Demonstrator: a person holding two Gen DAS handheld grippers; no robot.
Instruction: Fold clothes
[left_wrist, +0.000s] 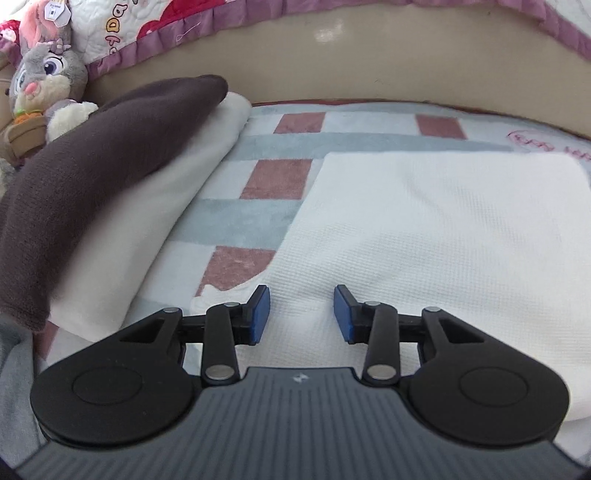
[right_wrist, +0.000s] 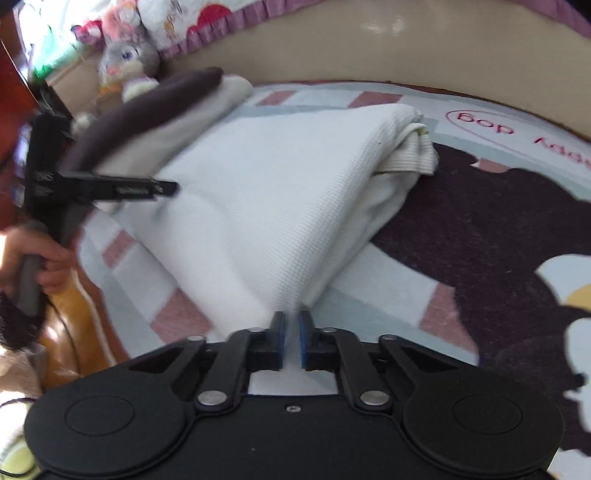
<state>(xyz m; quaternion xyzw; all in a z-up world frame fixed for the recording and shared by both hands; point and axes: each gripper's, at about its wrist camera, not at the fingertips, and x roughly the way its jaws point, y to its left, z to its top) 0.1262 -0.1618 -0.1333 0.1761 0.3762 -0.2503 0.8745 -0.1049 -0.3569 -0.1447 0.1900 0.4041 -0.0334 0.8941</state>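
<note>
Right tongs (right_wrist: 291, 334) were clamped on the near corner of the folded white garment (right_wrist: 273, 206); left tongs (left_wrist: 301, 314) were held spread above it on the blanket (left_wrist: 236, 214).

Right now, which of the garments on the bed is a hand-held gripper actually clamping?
The white waffle-knit garment: the right hand-held gripper pinches its near corner. The dark brown garment and cream one lie stacked, untouched.

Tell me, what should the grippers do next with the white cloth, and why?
Probably shut the left gripper on the white cloth. It hangs open just over the cloth's near edge, holding nothing, while the right gripper is pinched on a corner with the cloth lifting toward it. Both need a hold to fold evenly.
</note>
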